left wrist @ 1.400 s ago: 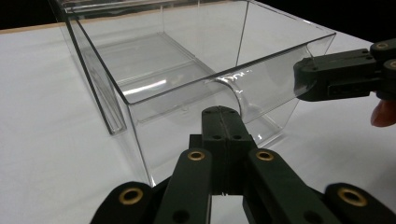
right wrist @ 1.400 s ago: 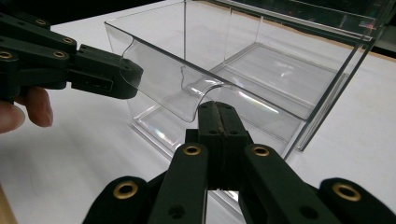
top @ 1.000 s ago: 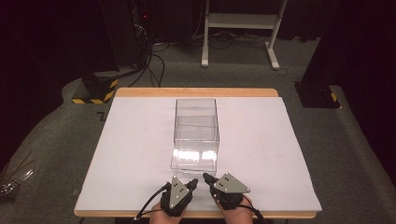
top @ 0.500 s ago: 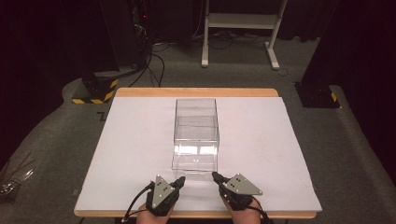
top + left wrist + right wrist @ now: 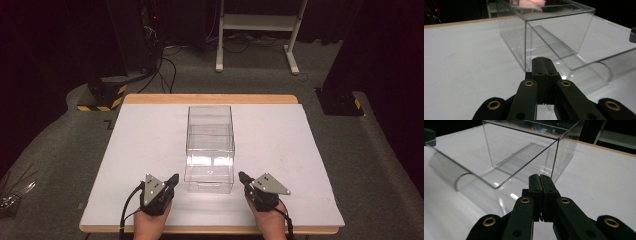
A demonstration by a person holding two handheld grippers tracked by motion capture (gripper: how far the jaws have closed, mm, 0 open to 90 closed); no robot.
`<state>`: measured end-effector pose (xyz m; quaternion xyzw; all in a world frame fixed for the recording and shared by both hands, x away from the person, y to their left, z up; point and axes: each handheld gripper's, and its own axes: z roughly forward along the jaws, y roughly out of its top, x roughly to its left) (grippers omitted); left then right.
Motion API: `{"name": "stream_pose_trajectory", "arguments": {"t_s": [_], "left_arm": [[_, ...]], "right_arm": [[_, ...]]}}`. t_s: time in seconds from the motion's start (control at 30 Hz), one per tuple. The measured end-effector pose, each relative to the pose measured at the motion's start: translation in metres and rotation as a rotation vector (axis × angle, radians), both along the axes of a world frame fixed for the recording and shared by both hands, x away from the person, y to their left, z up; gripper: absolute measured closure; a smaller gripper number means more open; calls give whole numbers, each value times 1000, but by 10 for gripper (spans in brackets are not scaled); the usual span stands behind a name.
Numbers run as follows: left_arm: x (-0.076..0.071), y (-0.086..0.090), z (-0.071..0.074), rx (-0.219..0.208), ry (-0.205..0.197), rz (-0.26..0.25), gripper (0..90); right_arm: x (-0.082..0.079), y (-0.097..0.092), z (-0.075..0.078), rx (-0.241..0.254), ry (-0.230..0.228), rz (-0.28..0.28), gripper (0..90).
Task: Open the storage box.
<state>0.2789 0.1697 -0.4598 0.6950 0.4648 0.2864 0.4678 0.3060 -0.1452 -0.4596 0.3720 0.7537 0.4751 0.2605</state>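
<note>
While both grippers, left gripper and right gripper, flank the clear rectangular plastic box with jaws closed on nothing, a careless nudge could slide it

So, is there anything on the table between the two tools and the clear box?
Nothing visible does. The left tool and right tool flank the near end of the clear box, with bare white table between.

Clear box between both tongs
</note>
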Motion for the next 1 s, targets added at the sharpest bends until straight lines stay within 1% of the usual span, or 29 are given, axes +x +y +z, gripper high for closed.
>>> {"name": "stream_pose_trajectory", "arguments": {"t_s": [0.03,0.07,0.1,0.17,0.27,0.3,0.33,0.37,0.4,0.47,0.57,0.63,0.67,0.73,0.8,0.9,0.97,1.0], "left_arm": [[6,-1,-2,8,10,1,900],[6,-1,-2,8,10,1,900],[16,-3,-5,11,32,-1,900],[22,-6,-8,5,44,-8,900],[28,-12,-10,-3,64,-38,900],[28,-14,-10,1,61,-34,900],[28,-13,-10,-12,71,-35,900],[28,-13,-10,-12,71,-35,900],[27,-13,-10,-21,81,-42,900],[23,-14,-10,-12,81,-47,900],[16,-15,-10,-29,87,-53,900],[11,-15,-10,-29,86,-60,900],[8,-14,-11,-35,89,-63,900],[7,-14,-11,-36,90,-66,900],[1,-13,-11,-29,87,-72,900],[-1,-13,-11,-23,87,-79,900],[-1,-10,-11,-26,88,-83,900],[-1,-8,-11,-33,88,-71,900]], "right_arm": [[5,1,-1,-1,10,-2,886],[10,3,-2,-11,17,-4,886],[15,4,-2,-14,31,-7,886],[20,7,-3,-15,45,-7,888],[23,13,-3,-21,49,6,891],[23,14,-3,-24,47,16,900],[22,15,-3,-26,48,10,900],[22,15,-2,-20,54,9,900],[21,15,-2,-13,56,11,900],[18,14,-2,-14,52,17,900],[13,12,-2,-7,55,23,900],[9,10,-2,-3,57,28,900],[6,9,-2,2,59,32,900],[3,8,-2,6,65,34,900],[-3,7,-3,6,65,42,900],[-6,5,-2,2,65,55,900],[-7,3,-1,-2,61,59,855],[-7,2,-1,-2,60,59,847]]}}
